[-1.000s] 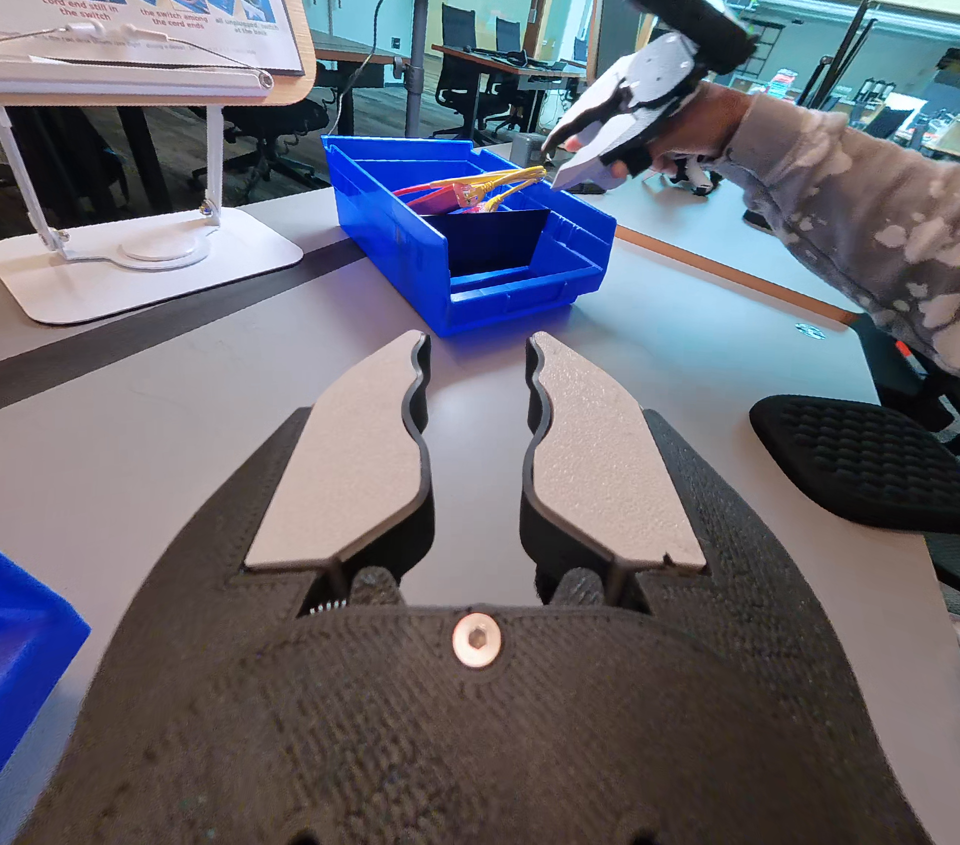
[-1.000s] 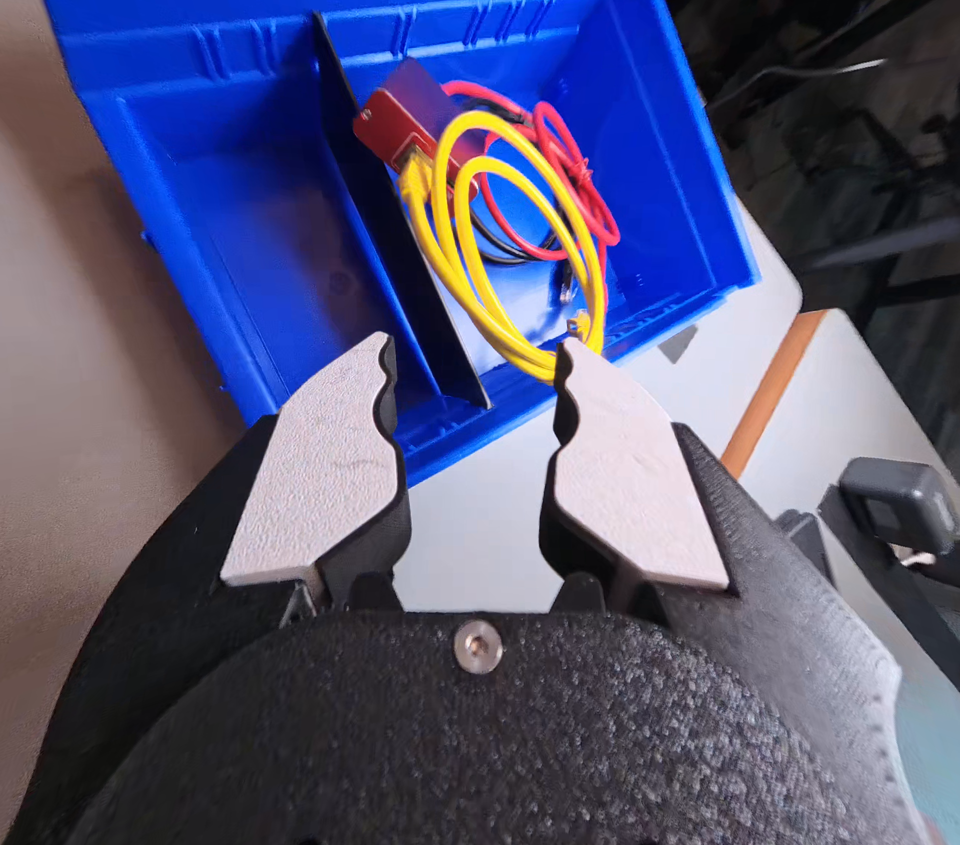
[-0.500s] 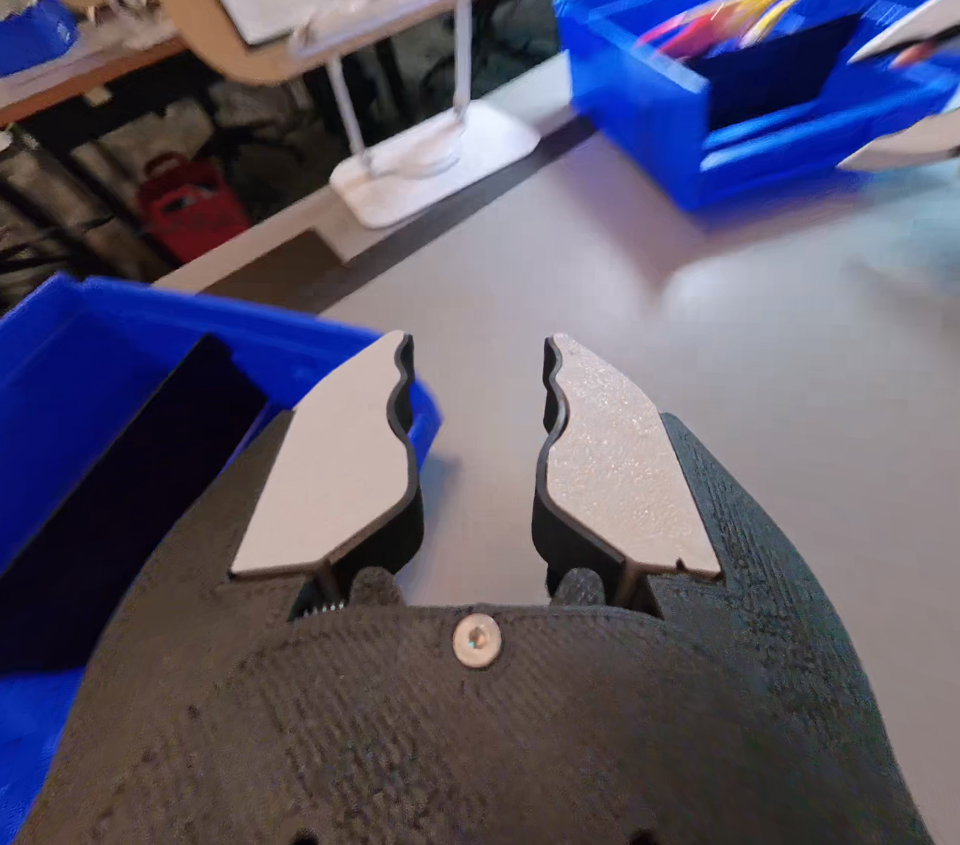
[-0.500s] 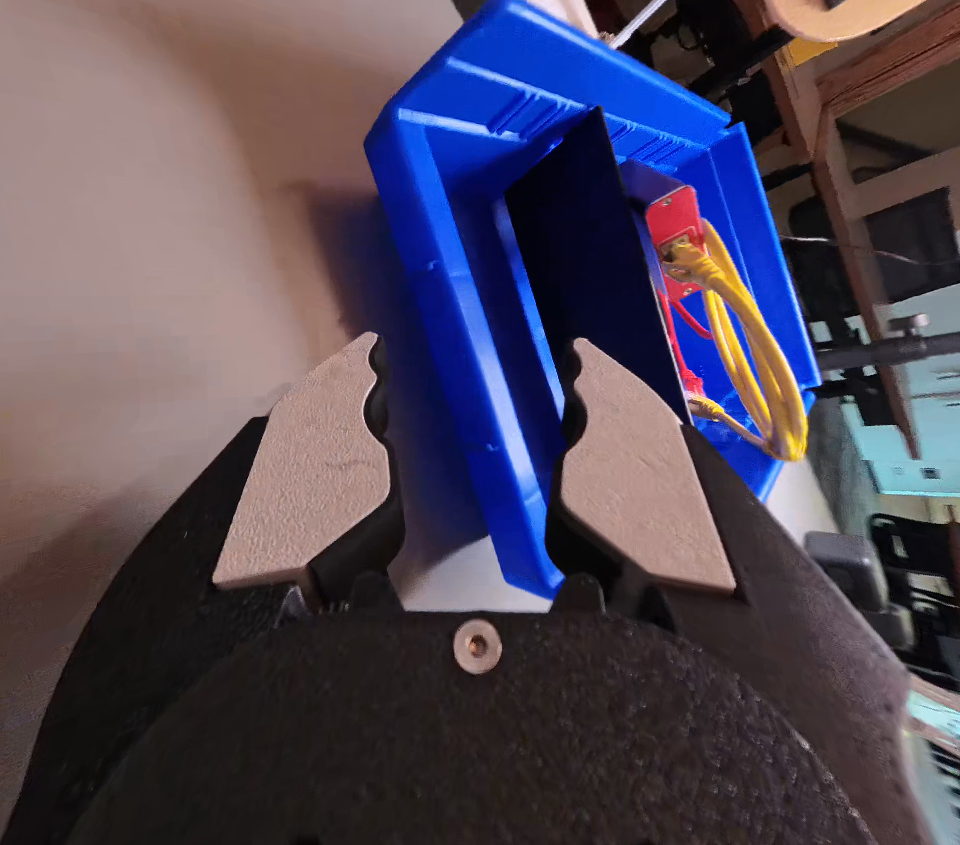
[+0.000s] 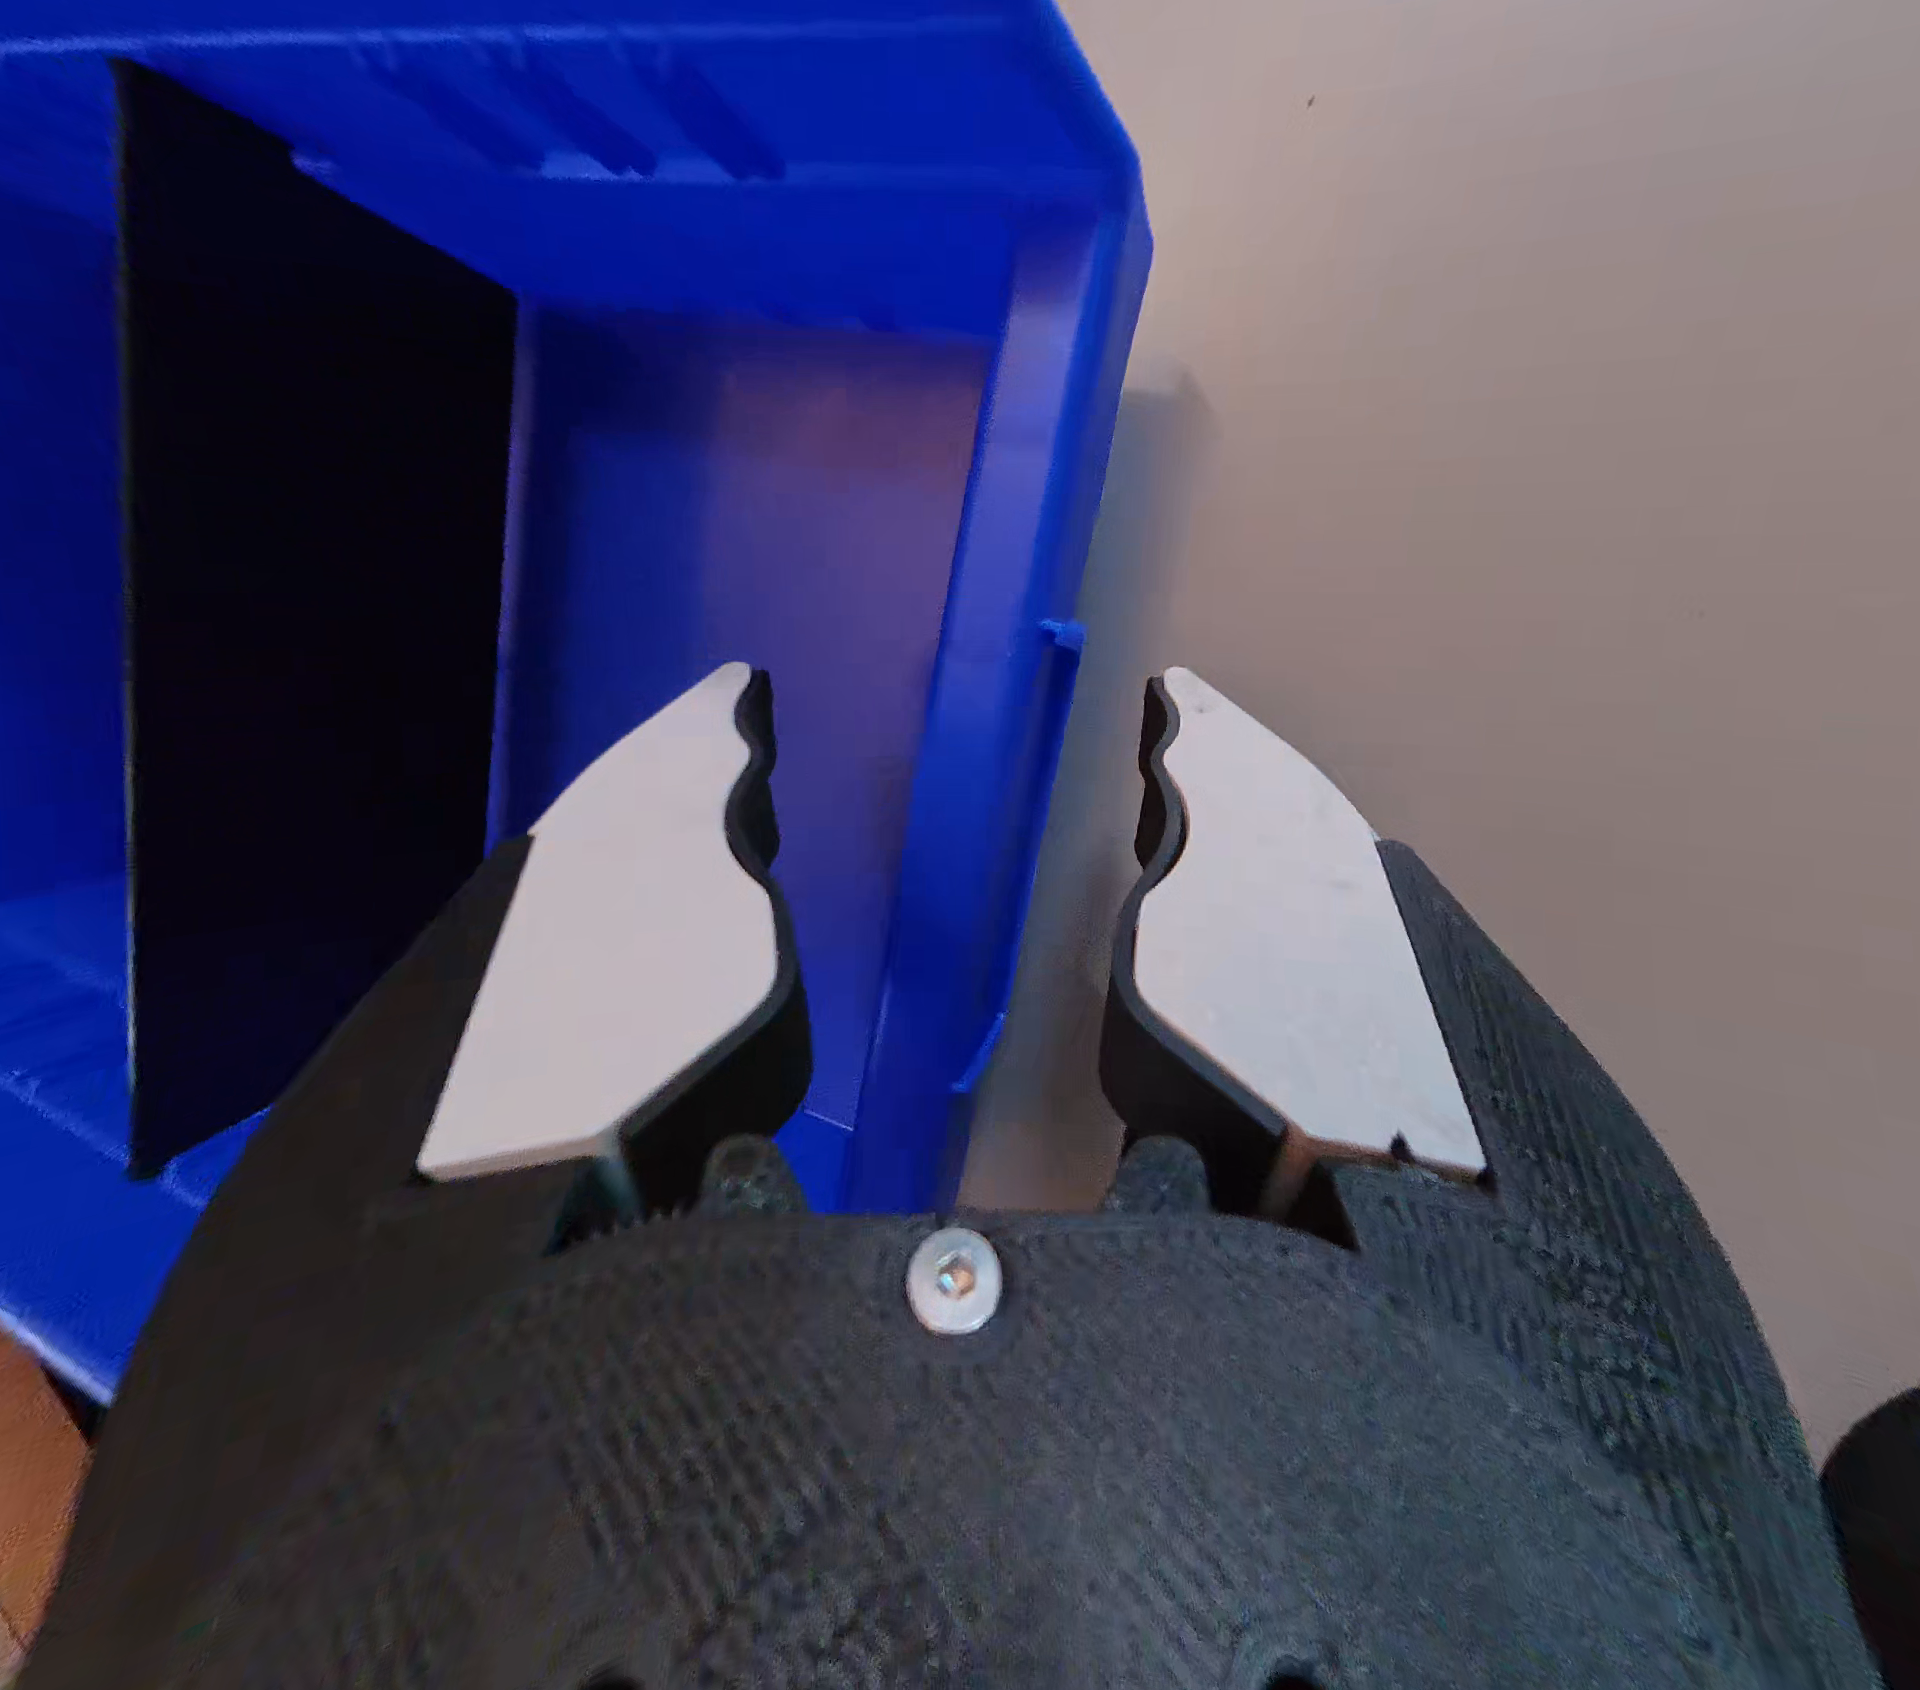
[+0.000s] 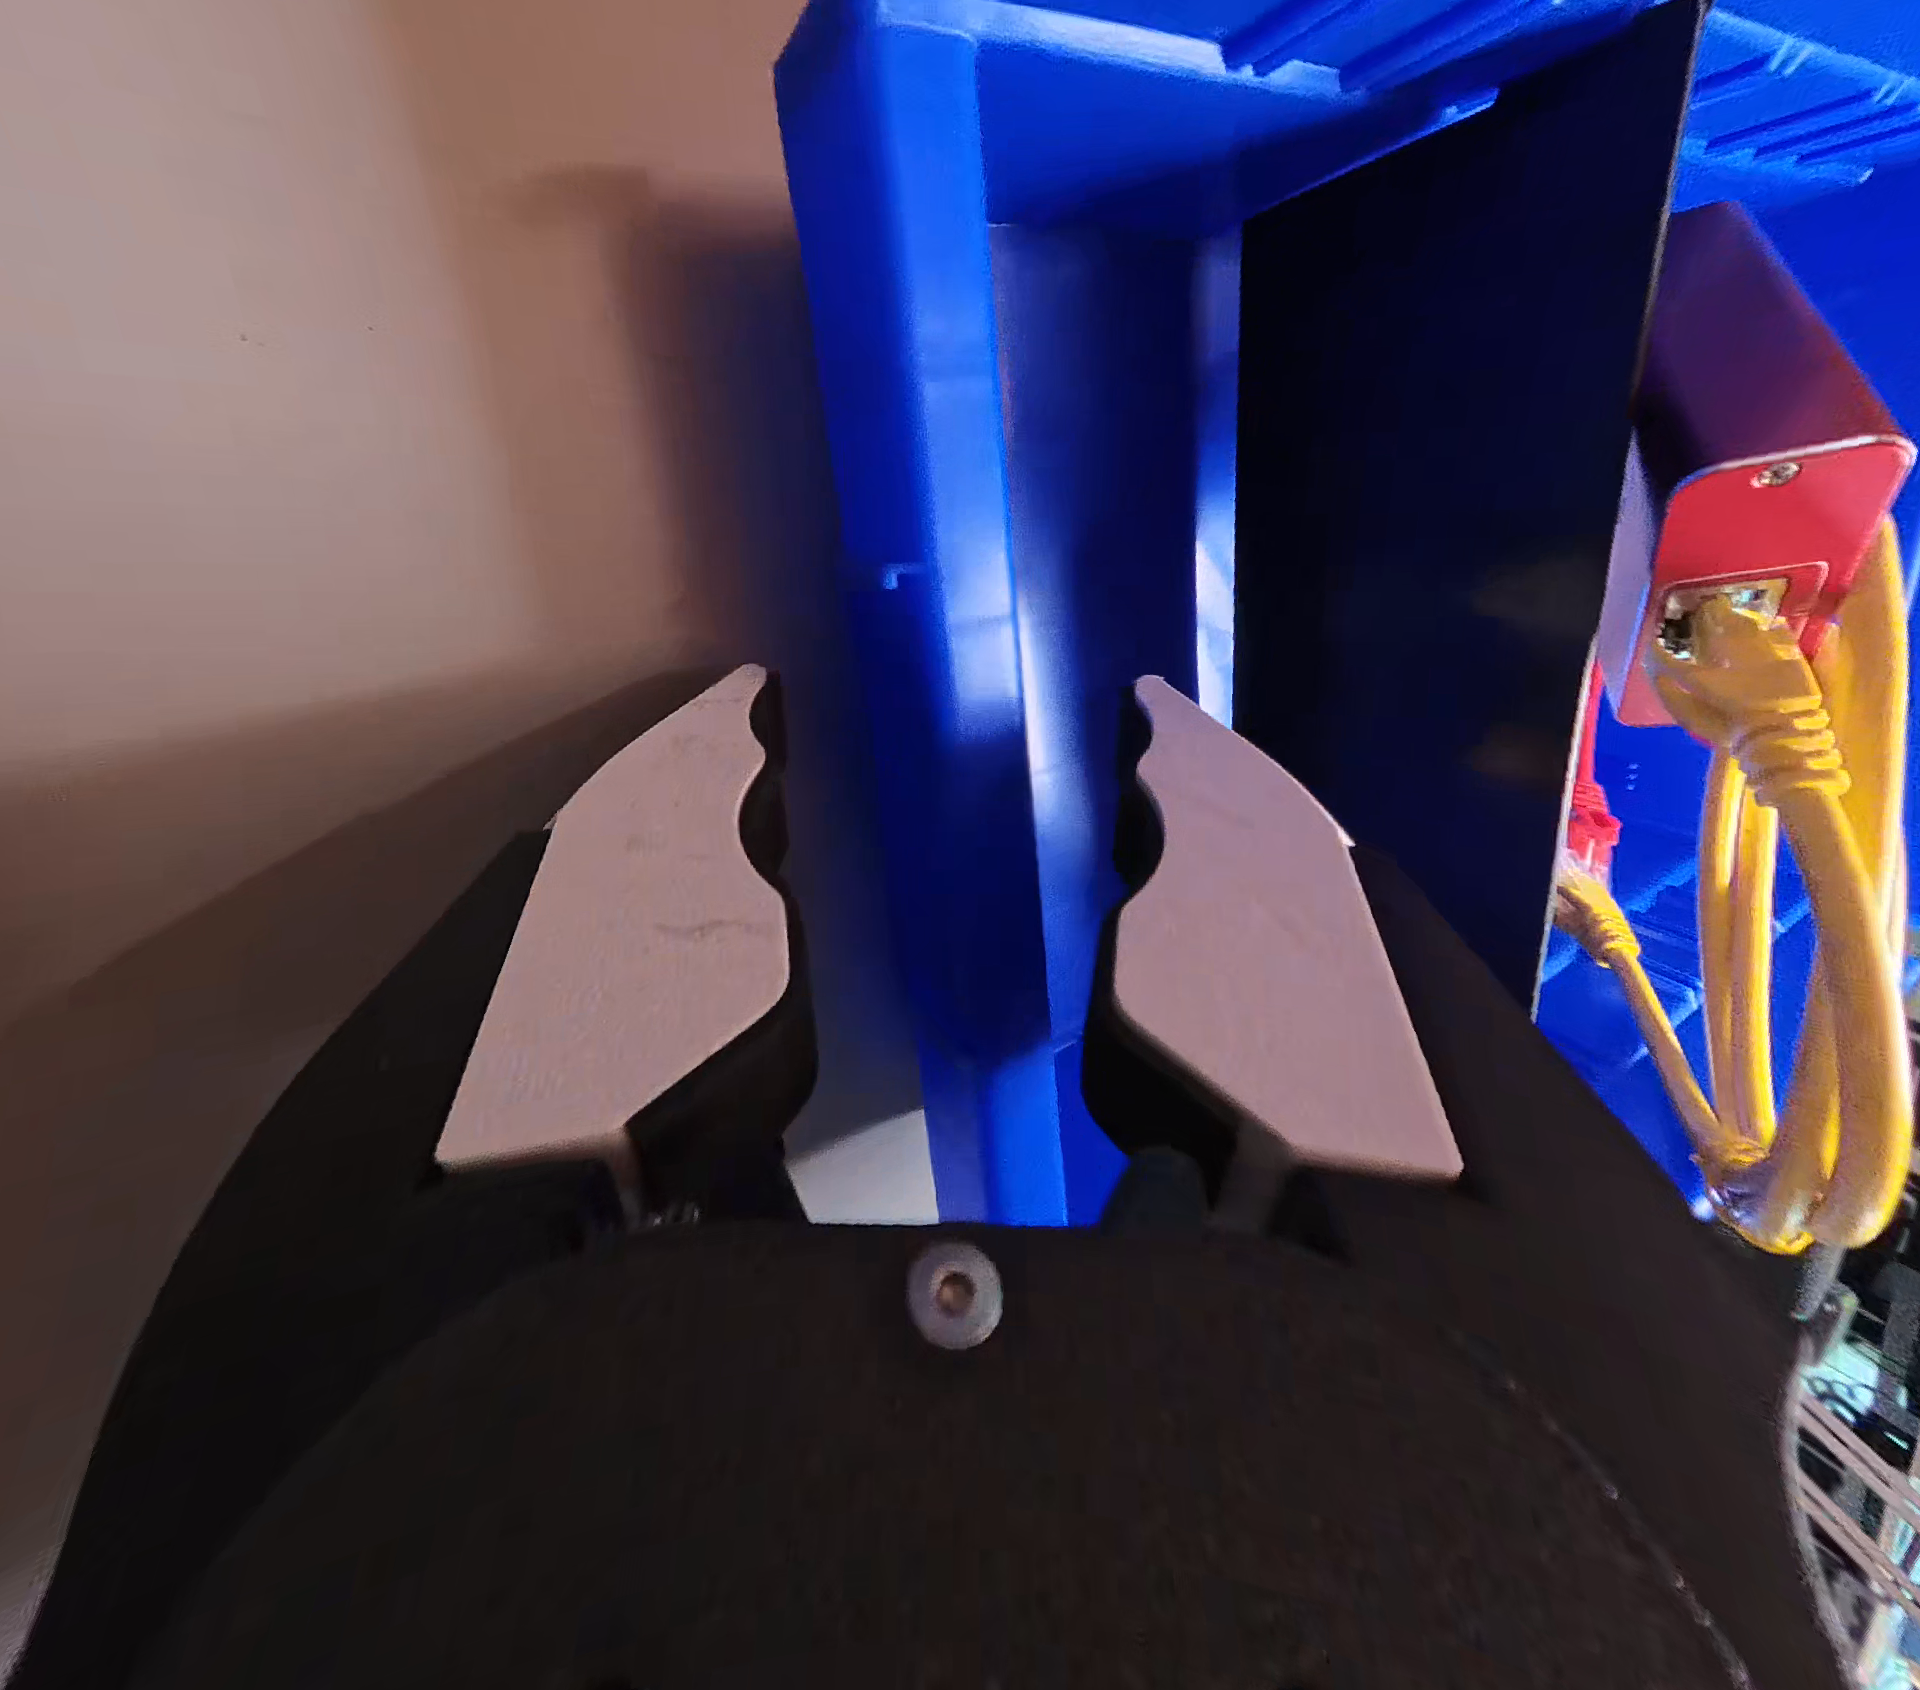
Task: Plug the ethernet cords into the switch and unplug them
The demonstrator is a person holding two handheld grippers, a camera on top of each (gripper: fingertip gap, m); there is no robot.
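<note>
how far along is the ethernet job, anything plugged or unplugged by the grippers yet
Done: nothing visibly. One yellow cord already sits plugged into the red switch inside the bin, behind its black divider.
In hand: each open gripper straddles a bin wall without clamping, the right gripper on the bin with the switch, the left gripper on an emptier bin.
Left: handling switch and cords; a loose red plug lies unplugged.

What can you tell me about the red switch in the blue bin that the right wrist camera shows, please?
The red switch is a small box that looks like metal, with a screwed-on end plate facing the camera. It sits in the blue bin, in the compartment behind the black divider, leaning against that divider. A yellow ethernet cord is plugged into its port and loops down below it. A red cord shows beneath it. The right gripper is open astride the bin's wall, apart from the switch.
</note>
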